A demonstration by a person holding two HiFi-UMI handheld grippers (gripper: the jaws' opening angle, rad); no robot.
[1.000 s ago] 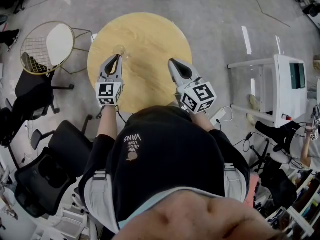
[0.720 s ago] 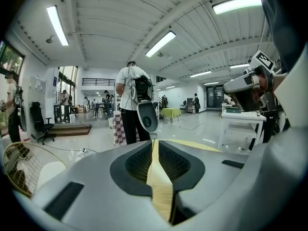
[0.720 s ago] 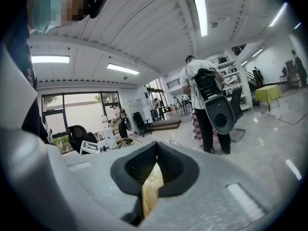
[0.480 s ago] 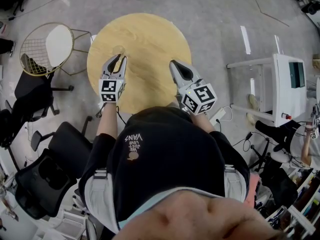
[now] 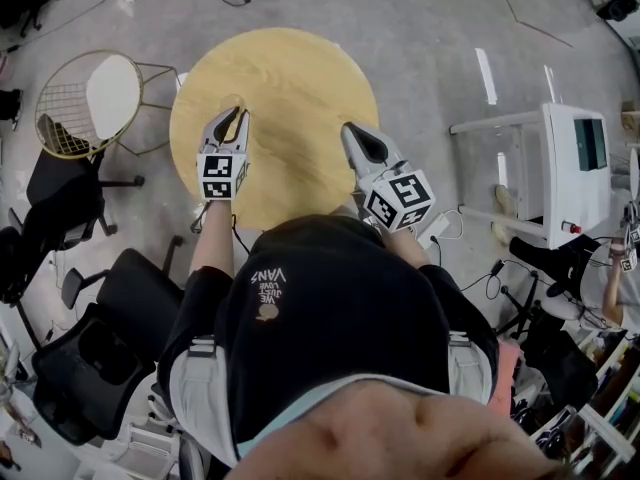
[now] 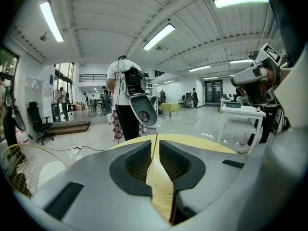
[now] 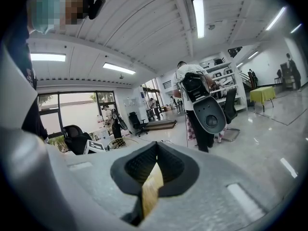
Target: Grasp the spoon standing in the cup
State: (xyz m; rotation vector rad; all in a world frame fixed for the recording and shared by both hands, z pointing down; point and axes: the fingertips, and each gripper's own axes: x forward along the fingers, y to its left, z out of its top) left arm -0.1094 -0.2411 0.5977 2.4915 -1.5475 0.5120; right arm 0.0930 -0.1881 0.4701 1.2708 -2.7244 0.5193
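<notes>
A round wooden table (image 5: 290, 78) lies in front of me. A faint clear cup (image 5: 237, 99) stands near its left side, just at the tips of my left gripper (image 5: 234, 114). In the left gripper view, the left gripper (image 6: 156, 139) has its jaws together on a thin, slightly tilted rod, the spoon handle (image 6: 155, 136), which pokes a little above them. The cup is hidden under the jaws there. My right gripper (image 5: 351, 129) hovers over the table's right part with nothing in it. Its jaws meet at the tips in the right gripper view (image 7: 156, 148).
A gold wire chair with a white seat (image 5: 90, 103) stands left of the table, and black office chairs (image 5: 70, 198) are nearer me on the left. A white desk (image 5: 570, 158) is at the right. A person with a backpack (image 6: 126, 95) stands beyond the table.
My left gripper has moved a little forward over the table to the cup. The right gripper has stayed nearly where it was.
</notes>
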